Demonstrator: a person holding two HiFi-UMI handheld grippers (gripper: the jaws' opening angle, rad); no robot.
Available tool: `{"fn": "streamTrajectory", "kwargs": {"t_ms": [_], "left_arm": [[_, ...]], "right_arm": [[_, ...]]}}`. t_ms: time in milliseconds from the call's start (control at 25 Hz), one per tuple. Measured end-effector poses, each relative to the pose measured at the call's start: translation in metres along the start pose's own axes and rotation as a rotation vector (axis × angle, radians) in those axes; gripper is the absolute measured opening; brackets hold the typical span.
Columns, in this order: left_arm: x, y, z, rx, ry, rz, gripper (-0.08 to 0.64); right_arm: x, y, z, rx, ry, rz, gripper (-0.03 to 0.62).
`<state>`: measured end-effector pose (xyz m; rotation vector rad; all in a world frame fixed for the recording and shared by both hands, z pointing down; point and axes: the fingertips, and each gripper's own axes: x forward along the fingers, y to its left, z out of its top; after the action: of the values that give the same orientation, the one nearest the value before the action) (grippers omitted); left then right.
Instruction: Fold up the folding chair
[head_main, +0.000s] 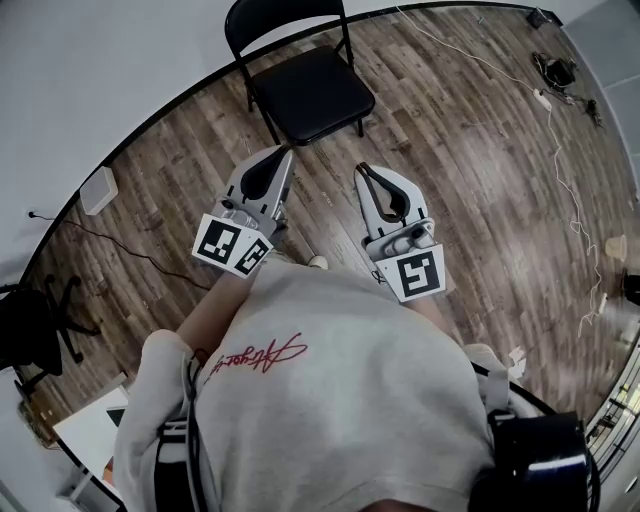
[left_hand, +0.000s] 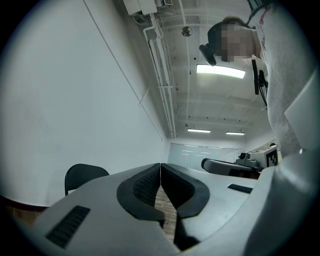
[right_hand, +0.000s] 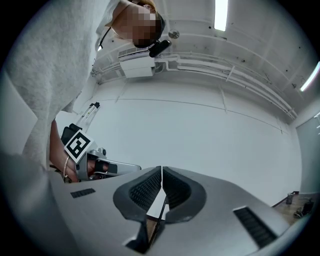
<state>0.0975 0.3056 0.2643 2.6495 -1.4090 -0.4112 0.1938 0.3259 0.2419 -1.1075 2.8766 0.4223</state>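
At the wood floor's (head_main: 450, 150) far edge the folding chair (head_main: 310, 90) stands open; the left hand-held gripper (head_main: 284, 154) and right hand-held gripper (head_main: 361, 169) are clenched, empty.

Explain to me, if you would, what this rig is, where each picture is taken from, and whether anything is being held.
There is no robot: a person in a light sweatshirt holds a hand-operated tool in each hand. The head view looks down from the person's head: the left tool and right tool point toward an open black folding chair standing on the wooden floor. The other two pictures come from cameras riding on each tool, looking along its jaws. Both tools are shut with nothing between the jaws, and neither touches the chair.
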Motion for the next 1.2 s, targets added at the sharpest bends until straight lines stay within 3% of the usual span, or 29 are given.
{"fn": "streamTrajectory", "kwargs": {"t_ms": [280, 600, 920, 1200], "left_arm": [[0.008, -0.004, -0.002, 0.02, -0.003, 0.032, 0.017], [0.026, 0.033, 0.003, 0.041, -0.012, 0.039, 0.018], [0.077, 0.122, 0.001, 0.02, -0.014, 0.044, 0.018], [0.136, 0.214, 0.006, 0.003, 0.035, 0.012, 0.018]], "right_arm": [[-0.007, -0.01, -0.015, 0.031, 0.012, 0.035, 0.017], [0.033, -0.021, -0.023, 0.023, -0.009, 0.025, 0.017], [0.113, -0.053, -0.062, 0.038, 0.037, -0.001, 0.017], [0.226, -0.086, -0.079, 0.053, 0.035, -0.015, 0.018]]}}
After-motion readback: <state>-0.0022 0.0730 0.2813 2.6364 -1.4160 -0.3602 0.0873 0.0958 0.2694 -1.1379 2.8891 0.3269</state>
